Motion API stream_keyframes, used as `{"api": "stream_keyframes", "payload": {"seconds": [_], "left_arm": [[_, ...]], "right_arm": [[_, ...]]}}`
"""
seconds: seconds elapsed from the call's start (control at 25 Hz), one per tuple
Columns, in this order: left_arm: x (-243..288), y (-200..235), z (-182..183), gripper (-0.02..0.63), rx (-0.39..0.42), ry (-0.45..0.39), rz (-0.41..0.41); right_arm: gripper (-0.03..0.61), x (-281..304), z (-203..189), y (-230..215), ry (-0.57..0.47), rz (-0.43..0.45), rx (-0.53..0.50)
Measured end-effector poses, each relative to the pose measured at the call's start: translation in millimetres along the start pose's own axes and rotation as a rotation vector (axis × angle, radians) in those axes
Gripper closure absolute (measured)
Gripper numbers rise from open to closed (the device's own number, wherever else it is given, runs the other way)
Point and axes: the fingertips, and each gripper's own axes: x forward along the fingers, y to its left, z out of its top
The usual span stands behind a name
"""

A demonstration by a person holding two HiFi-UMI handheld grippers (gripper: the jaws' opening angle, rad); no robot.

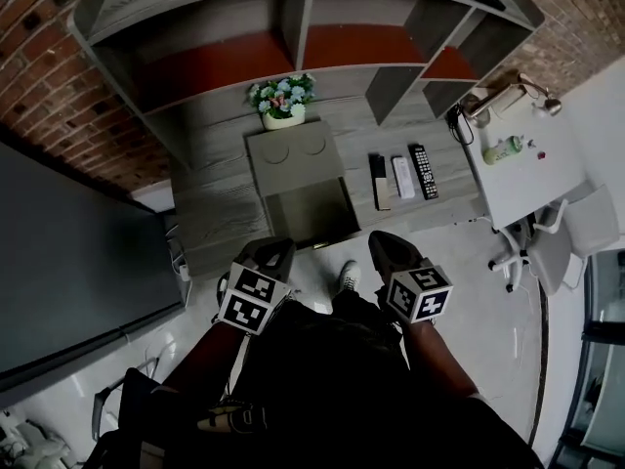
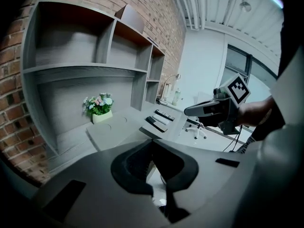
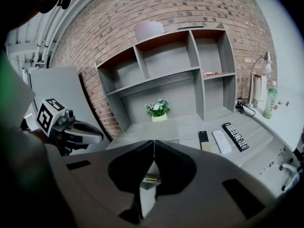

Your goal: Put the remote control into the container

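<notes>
Black remote control [image 1: 423,171] lies on the grey desk [image 1: 210,198], at three o'clock from the container [image 1: 293,159] (a white remote [image 1: 402,177] and a dark remote [image 1: 380,181] lie between). At six o'clock, left gripper [image 1: 276,249] and right gripper [image 1: 387,240] hover, jaws pressed together, empty.

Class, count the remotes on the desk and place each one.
3, side by side right of the box: a dark remote nearest it, a white remote in the middle, a black remote farthest. None looks hidden.

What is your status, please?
Left gripper, right gripper shut, empty, short of grey desk. Black buttoned remote control, white remote, dark remote beside grey square container. Nothing blocking.
</notes>
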Motion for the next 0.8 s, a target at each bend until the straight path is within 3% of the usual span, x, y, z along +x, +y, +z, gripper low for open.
{"api": "stream_keyframes", "payload": {"seconds": [0.2, 0.52, 0.8], "left_arm": [[11, 11, 1, 0.607, 0.019, 0.019, 0.015], [38, 24, 9, 0.607, -0.016, 0.046, 0.090], [82, 35, 3, 0.607, -0.041, 0.147, 0.136]], "right_arm": [[0.569, 16, -1, -32, 0.009, -0.050, -0.015], [0.569, 61, -2, -93, 0.078, -0.095, -0.059], [0.569, 108, -15, -145, 0.151, -0.100, -0.047]]}}
